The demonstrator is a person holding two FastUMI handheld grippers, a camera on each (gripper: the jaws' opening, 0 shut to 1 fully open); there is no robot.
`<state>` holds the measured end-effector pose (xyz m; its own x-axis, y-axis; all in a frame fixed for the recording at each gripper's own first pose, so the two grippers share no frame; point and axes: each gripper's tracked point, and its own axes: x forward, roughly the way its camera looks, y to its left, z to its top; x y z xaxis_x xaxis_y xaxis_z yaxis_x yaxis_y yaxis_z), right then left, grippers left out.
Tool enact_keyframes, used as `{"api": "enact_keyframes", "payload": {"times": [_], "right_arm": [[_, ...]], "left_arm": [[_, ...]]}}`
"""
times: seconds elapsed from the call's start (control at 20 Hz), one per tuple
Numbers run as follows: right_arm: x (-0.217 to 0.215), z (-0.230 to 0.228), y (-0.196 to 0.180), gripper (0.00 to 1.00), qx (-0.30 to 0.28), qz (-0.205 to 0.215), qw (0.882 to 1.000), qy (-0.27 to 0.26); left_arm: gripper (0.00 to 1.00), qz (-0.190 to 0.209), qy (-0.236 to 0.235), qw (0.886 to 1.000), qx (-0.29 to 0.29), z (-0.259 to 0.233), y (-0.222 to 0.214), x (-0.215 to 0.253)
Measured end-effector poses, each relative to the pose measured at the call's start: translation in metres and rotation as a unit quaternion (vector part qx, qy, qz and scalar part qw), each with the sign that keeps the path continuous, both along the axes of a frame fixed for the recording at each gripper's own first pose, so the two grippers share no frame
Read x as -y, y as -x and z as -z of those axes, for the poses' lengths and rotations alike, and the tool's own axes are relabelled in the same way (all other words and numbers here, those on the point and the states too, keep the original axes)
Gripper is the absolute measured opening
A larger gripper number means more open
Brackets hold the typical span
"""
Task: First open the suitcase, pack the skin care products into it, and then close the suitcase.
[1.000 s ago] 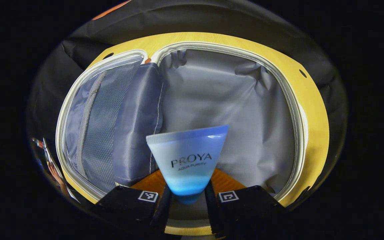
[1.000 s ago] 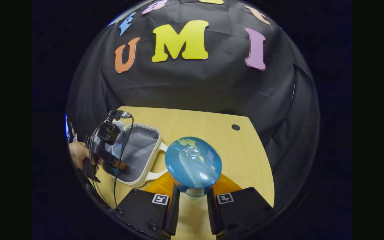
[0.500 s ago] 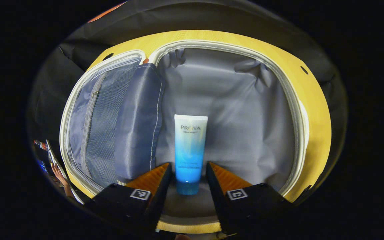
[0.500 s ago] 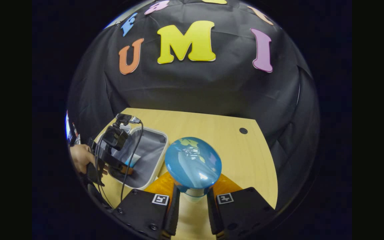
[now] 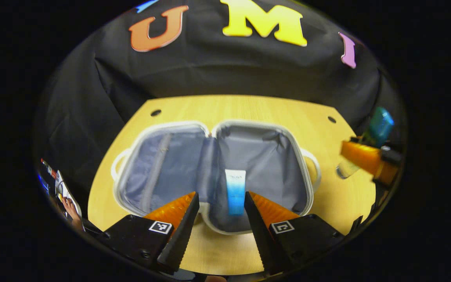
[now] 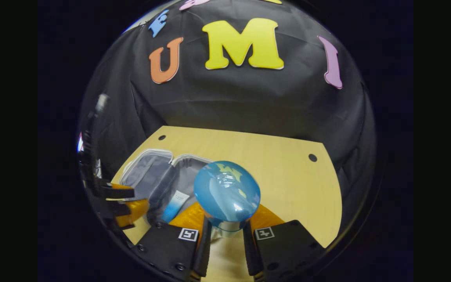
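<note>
The grey-lined suitcase (image 5: pixel 272 164) lies open flat on the wooden table (image 5: pixel 249 107). A white-and-blue tube (image 5: pixel 235 192) rests in its right half. My left gripper (image 5: pixel 220 194) hovers open above the case's near edge, its fingers apart on either side of the tube and well clear of it. At the far right, my right gripper (image 5: pixel 366 158) holds a clear bottle with a blue cap (image 5: pixel 380 125). In the right gripper view that bottle (image 6: pixel 226 192) sits between the fingers of the right gripper (image 6: pixel 225 227), shut on it, with the suitcase (image 6: pixel 147 176), tube (image 6: pixel 172 206) and left gripper (image 6: pixel 125 199) at the left.
White carry handles (image 5: pixel 315 172) stick out from both sides of the case. The table (image 6: pixel 288 180) has small round holes near its back corners. A person's hand (image 5: pixel 69 207) shows at the lower left edge.
My left gripper opened, let go of the tube, and drew back and up from the suitcase. The tube now lies in the right half. The right gripper still holds the bottle.
</note>
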<state>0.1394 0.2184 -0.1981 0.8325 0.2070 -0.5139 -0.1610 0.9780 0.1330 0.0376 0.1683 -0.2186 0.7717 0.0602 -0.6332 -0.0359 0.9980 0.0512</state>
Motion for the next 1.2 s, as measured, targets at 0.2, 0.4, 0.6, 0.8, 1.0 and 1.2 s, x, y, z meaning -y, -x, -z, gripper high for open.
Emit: {"api": "enact_keyframes", "payload": {"times": [0.2,0.4,0.6,0.8,1.0,1.2], "right_arm": [[-0.048,0.032,-0.005,0.35,-0.040,-0.015,0.999,-0.006],[-0.078,0.077,0.002,0.35,-0.101,-0.012,0.995,0.000],[-0.087,0.106,0.014,0.35,-0.158,0.011,0.987,0.006],[-0.091,0.127,0.018,0.34,-0.216,0.042,0.976,0.002],[-0.095,0.131,0.001,0.35,-0.230,0.060,0.971,-0.004],[-0.101,0.150,-0.021,0.35,-0.266,0.084,0.960,-0.011]], "left_arm": [[0.78,0.013,-0.052,0.986,0.158,-0.107,0.017,-0.026],[0.78,0.003,-0.028,0.967,0.255,-0.163,0.032,-0.036],[0.79,0.010,-0.034,0.948,0.316,-0.205,0.035,-0.050],[0.79,-0.001,-0.032,0.946,0.321,-0.214,0.035,-0.064],[0.79,-0.016,-0.010,0.952,0.306,-0.201,0.042,-0.074],[0.80,-0.039,0.007,0.958,0.283,-0.187,0.042,-0.090]]}}
